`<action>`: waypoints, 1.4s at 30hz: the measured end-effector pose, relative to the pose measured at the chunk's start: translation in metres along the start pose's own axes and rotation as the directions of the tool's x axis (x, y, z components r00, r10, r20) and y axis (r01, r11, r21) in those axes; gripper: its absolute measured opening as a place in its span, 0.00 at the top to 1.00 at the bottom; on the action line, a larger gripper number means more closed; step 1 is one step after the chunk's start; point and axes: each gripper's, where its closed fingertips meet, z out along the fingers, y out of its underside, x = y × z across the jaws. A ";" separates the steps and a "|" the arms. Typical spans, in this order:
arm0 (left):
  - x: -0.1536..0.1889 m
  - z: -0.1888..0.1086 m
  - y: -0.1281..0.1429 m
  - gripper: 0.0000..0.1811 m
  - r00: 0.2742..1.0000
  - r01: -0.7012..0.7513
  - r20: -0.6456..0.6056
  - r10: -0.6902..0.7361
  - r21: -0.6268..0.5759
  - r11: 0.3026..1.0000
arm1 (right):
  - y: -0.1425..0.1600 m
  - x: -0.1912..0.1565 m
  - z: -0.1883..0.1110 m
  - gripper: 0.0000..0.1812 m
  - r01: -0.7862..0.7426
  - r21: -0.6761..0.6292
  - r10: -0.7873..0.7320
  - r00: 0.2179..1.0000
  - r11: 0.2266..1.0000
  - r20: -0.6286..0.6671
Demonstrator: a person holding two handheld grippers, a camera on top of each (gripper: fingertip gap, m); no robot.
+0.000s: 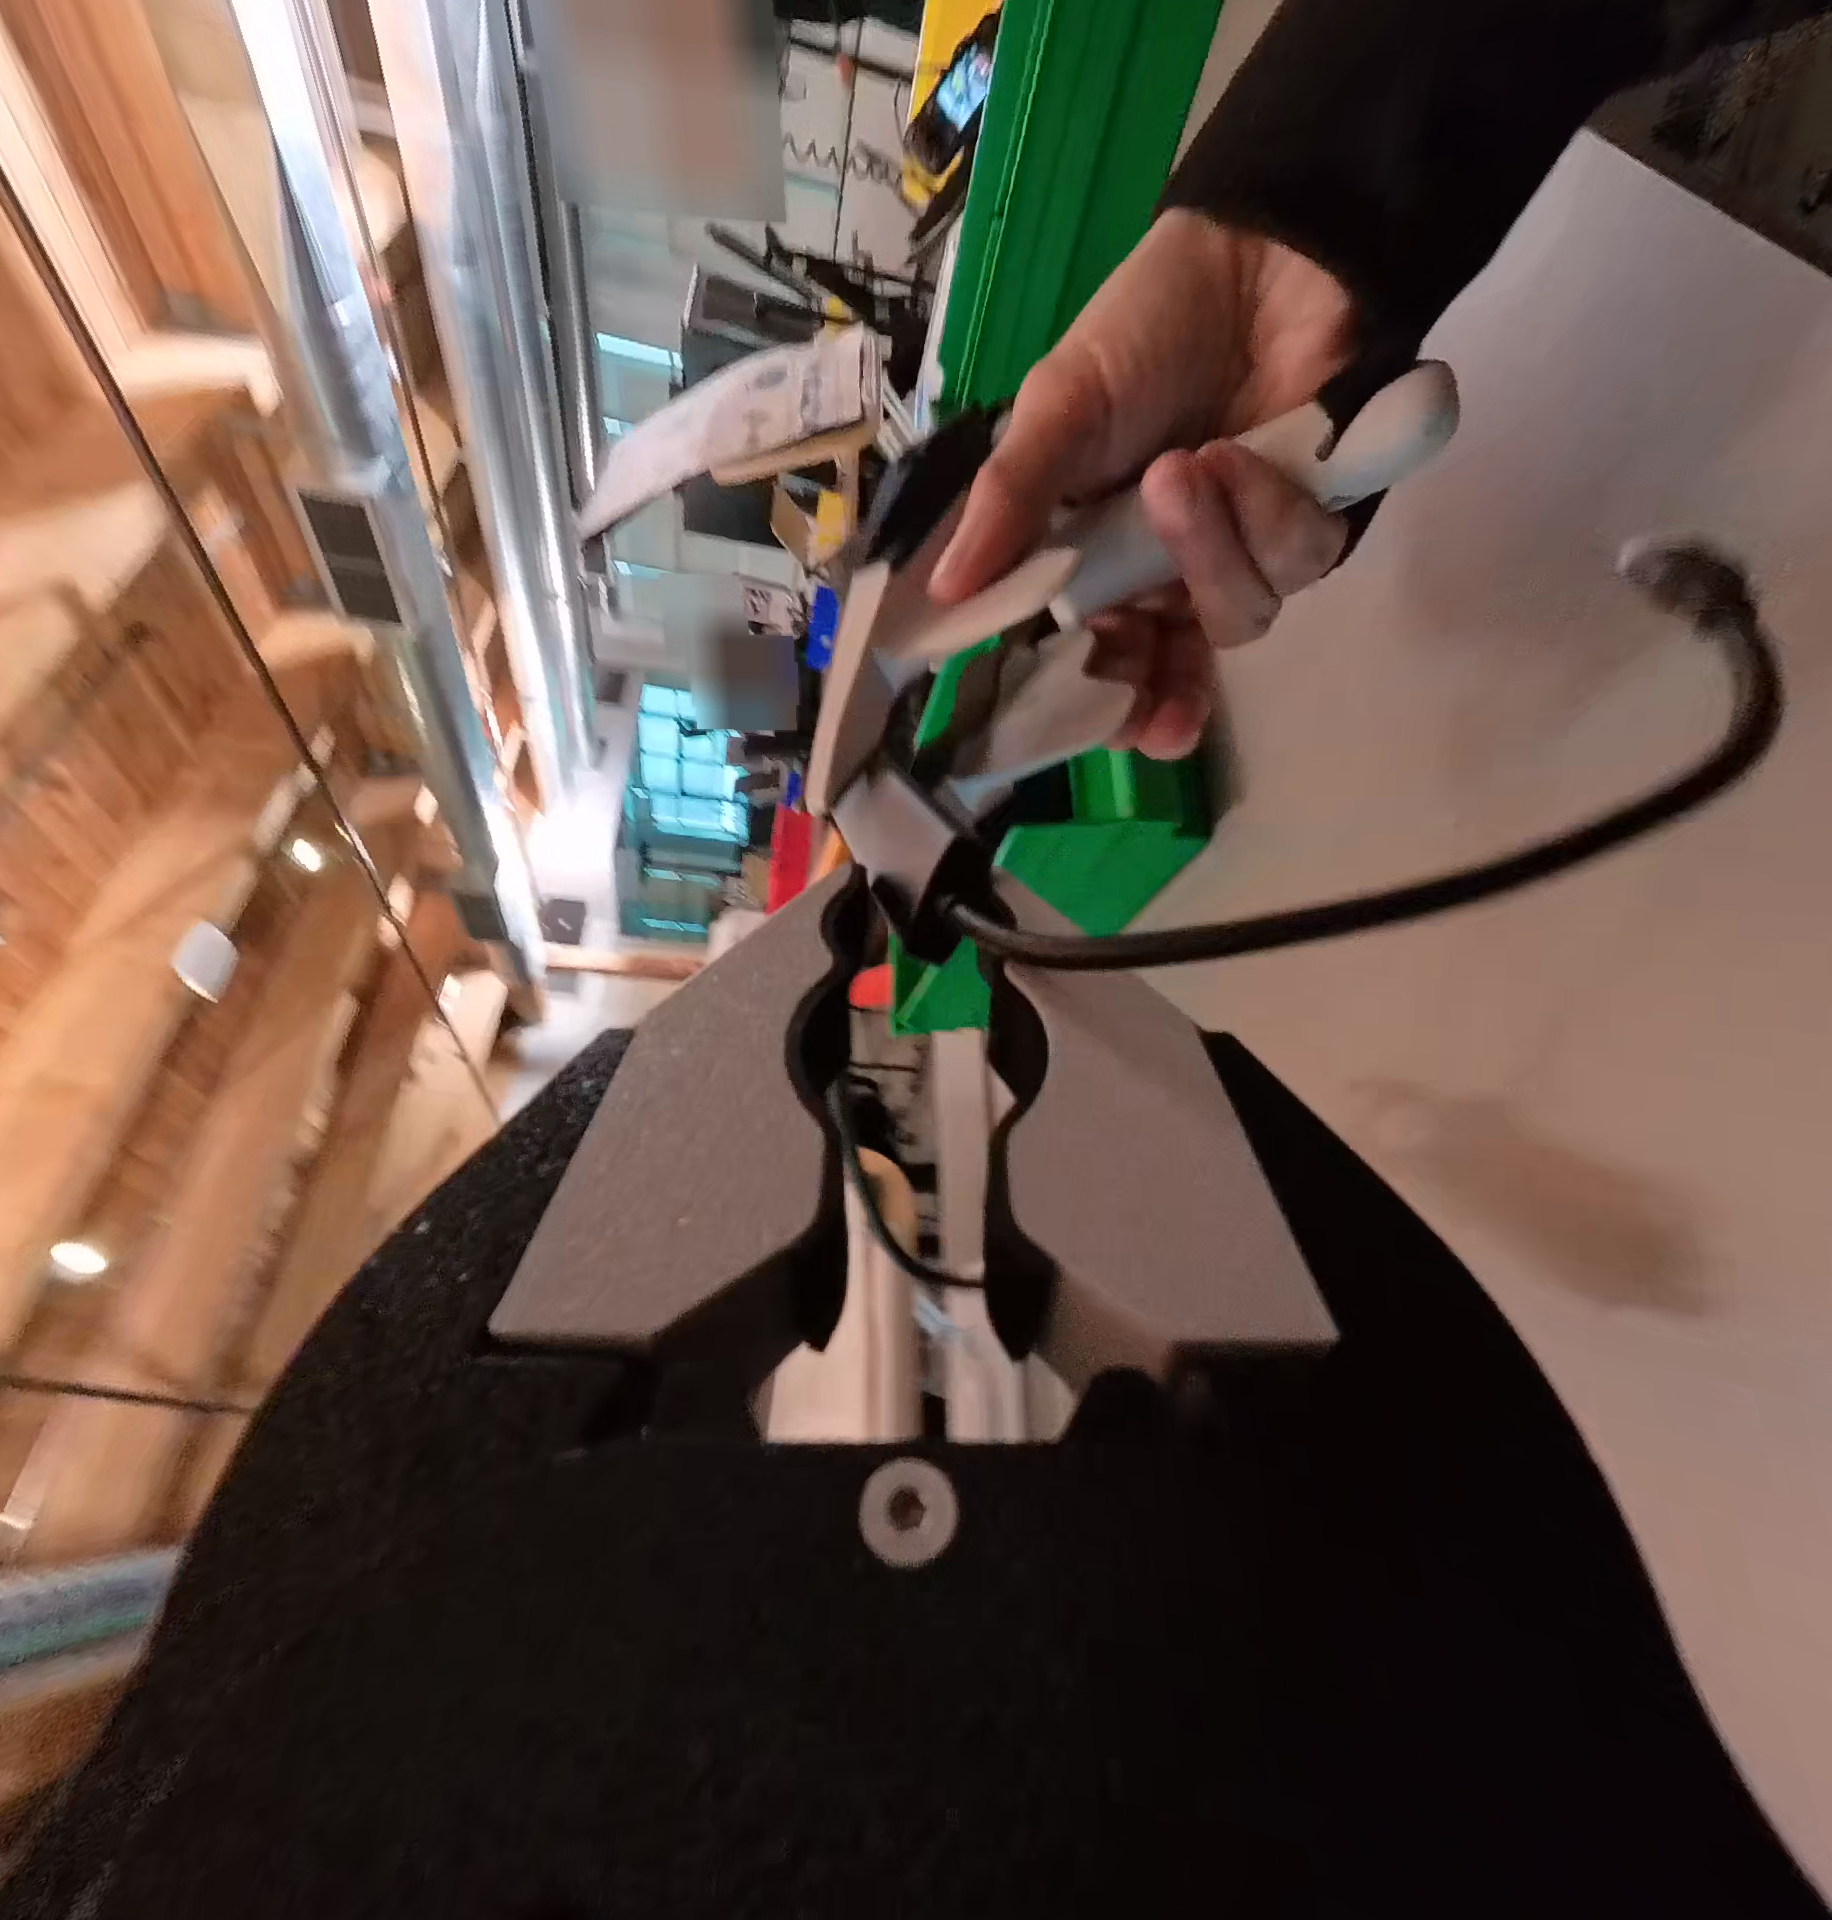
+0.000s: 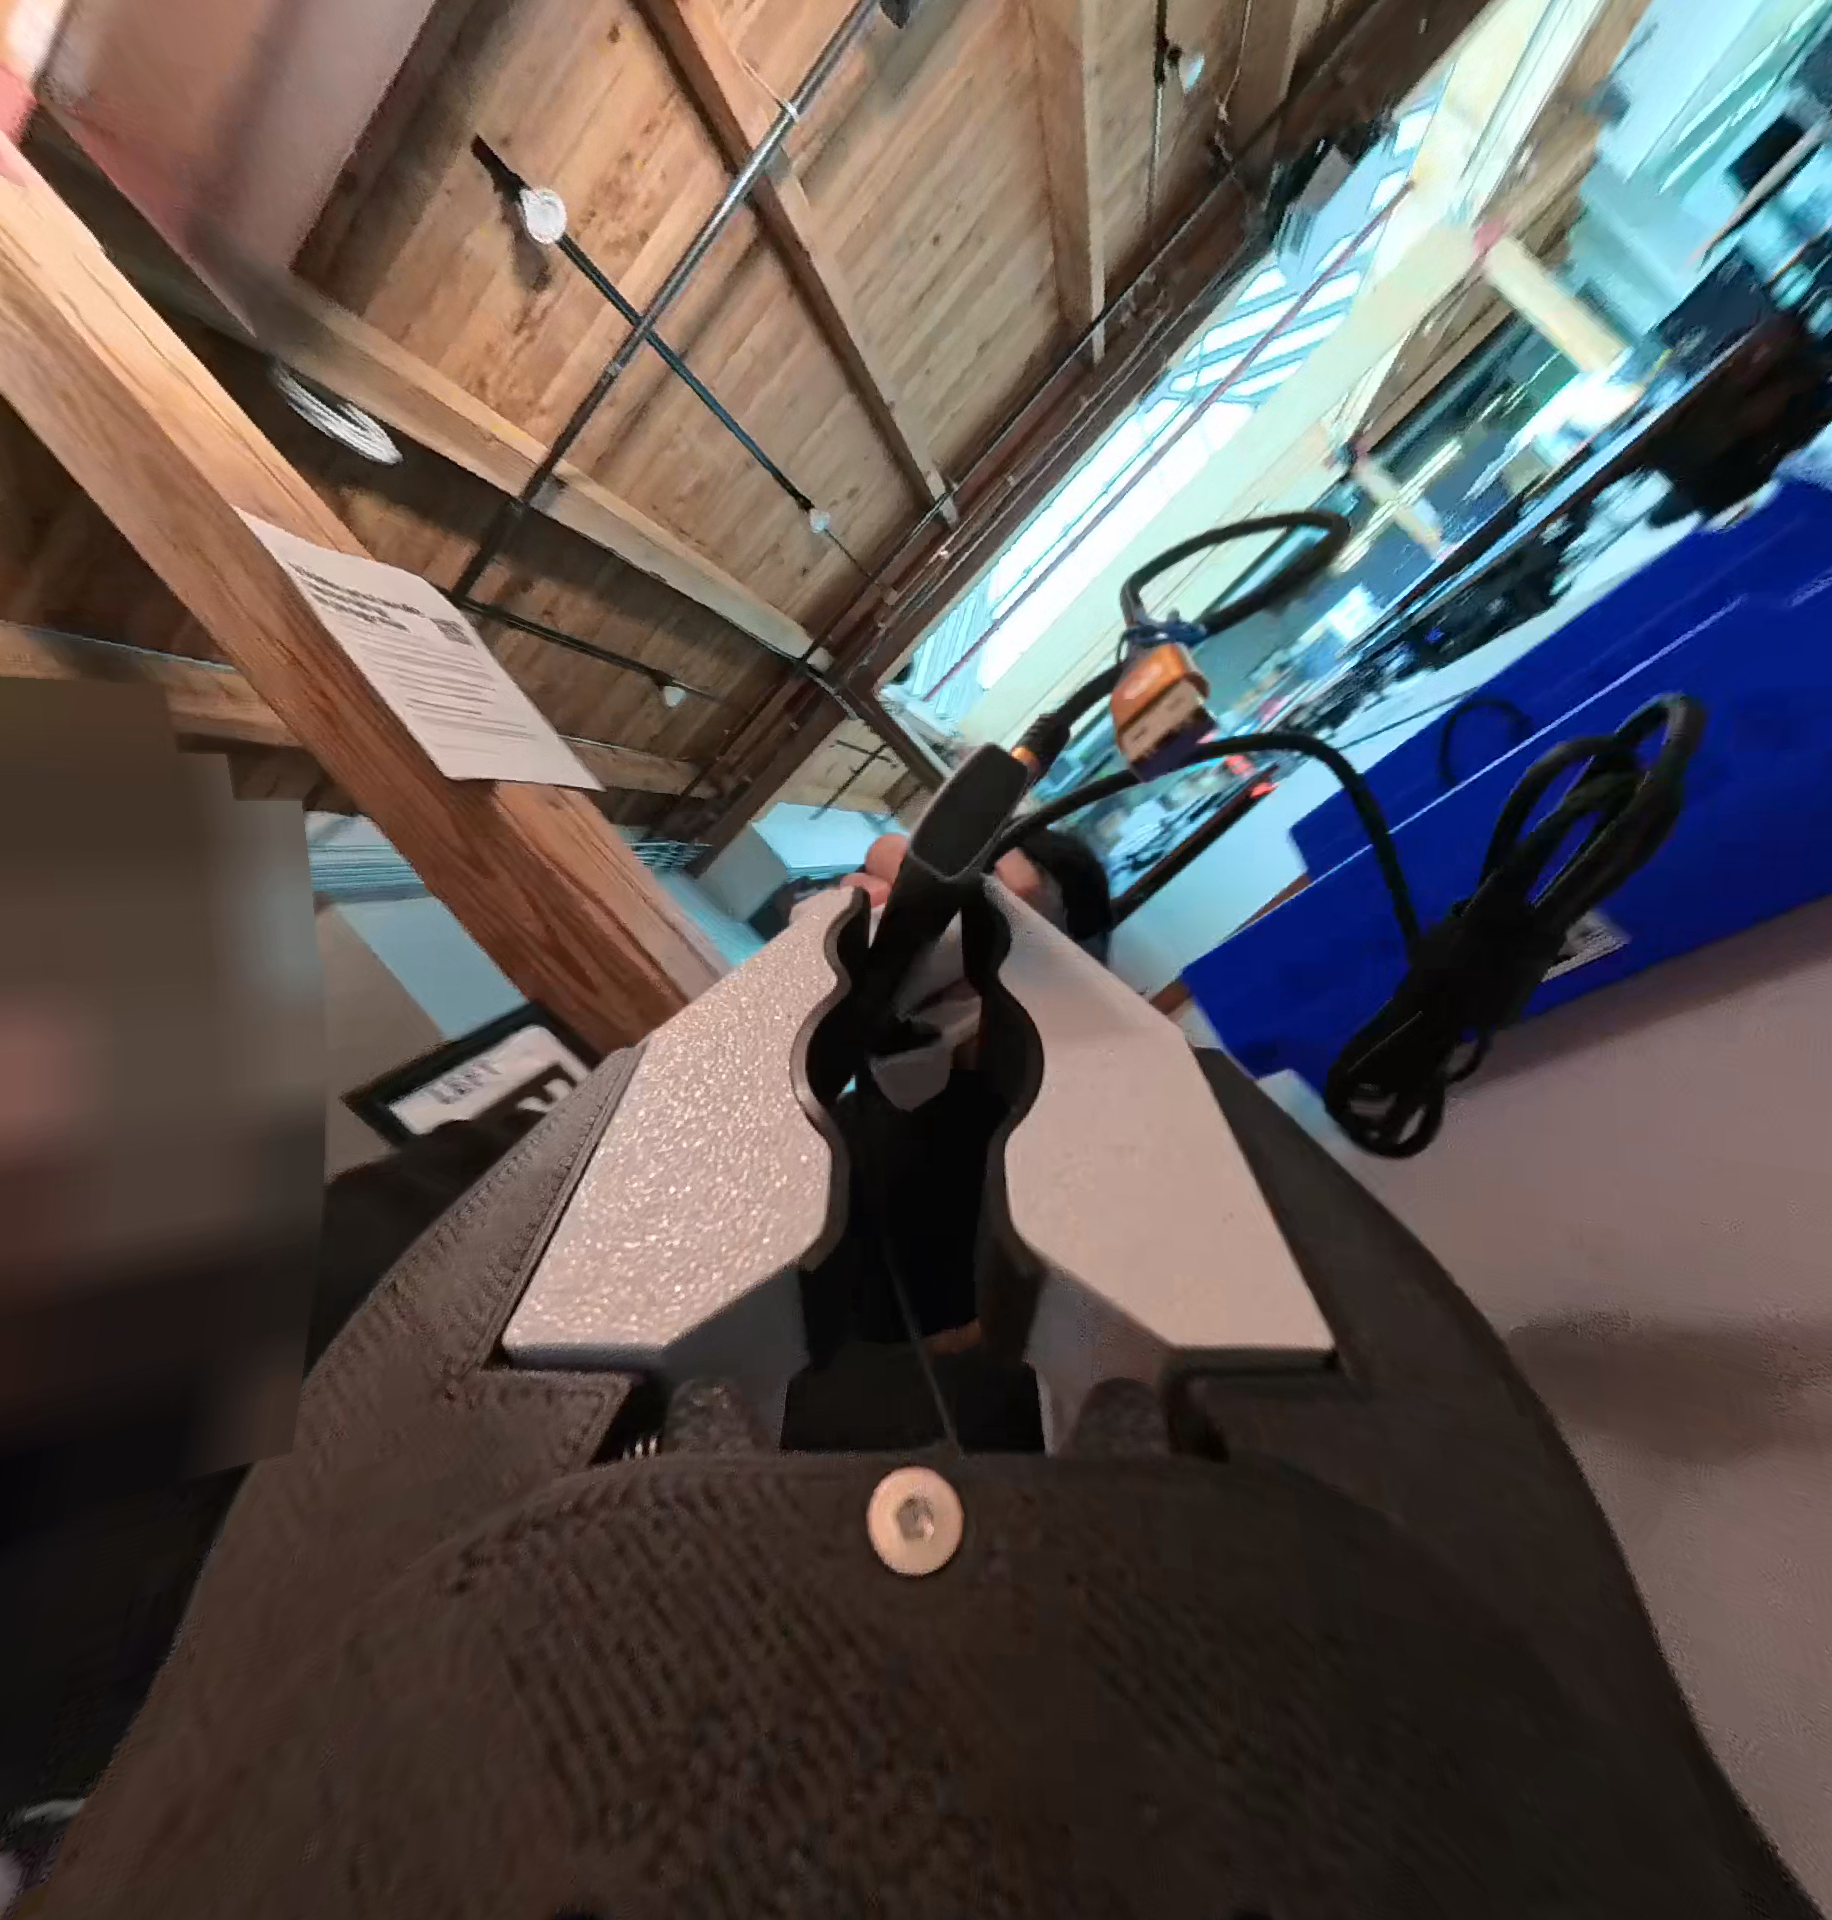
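My left gripper [image 1: 927, 914] and my right gripper [image 1: 891, 821] meet tip to tip above a white table [image 1: 1514, 1143]. A bare hand [image 1: 1151, 416] in a black sleeve holds the right one. A black plug [image 1: 938, 894] sits between the left fingertips, and its black cable [image 1: 1514, 862] loops away to the right. In the right wrist view my right gripper [image 2: 927, 914] is shut on a flat black plug [image 2: 959, 816] that sticks out past its tips. An orange connector [image 2: 1156, 701] hangs just beyond on looped cable.
A coiled bundle of black cable [image 2: 1494, 935] lies on the white table [image 2: 1618, 1195] against a blue box [image 2: 1722, 831]. Green blocks [image 1: 1088, 862] stand at the table's far side. A wooden post [image 2: 268, 623] with a paper sheet [image 2: 424, 655] rises to the left. Left tips to right tips: about 4 centimeters.
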 end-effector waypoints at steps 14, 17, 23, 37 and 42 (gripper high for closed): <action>0.026 -0.028 0.040 0.78 -0.110 0.989 -0.254 -0.961 0.068 -0.131 | -0.004 -0.025 0.007 0.95 0.619 0.051 -0.618 0.786 0.784 -0.027; 0.048 -0.016 0.011 0.78 -0.211 0.970 -0.427 -0.879 0.020 -0.243 | 0.006 -0.023 0.013 0.95 0.629 0.024 -0.629 0.778 0.777 -0.002; 0.075 0.023 0.000 0.70 -0.183 0.977 -0.369 -0.911 0.031 -0.209 | 0.006 -0.018 0.025 0.95 0.590 0.075 -0.590 0.807 0.804 -0.028; 0.061 0.027 0.058 0.95 0.239 0.971 0.053 -0.970 -0.038 0.237 | -0.015 0.022 0.013 0.80 0.520 0.051 -0.486 0.824 0.853 -0.291; 0.049 0.001 0.107 0.95 0.763 0.638 0.251 -0.596 -0.439 0.632 | -0.011 0.040 0.008 0.61 0.493 -0.110 -0.493 0.772 0.863 -0.401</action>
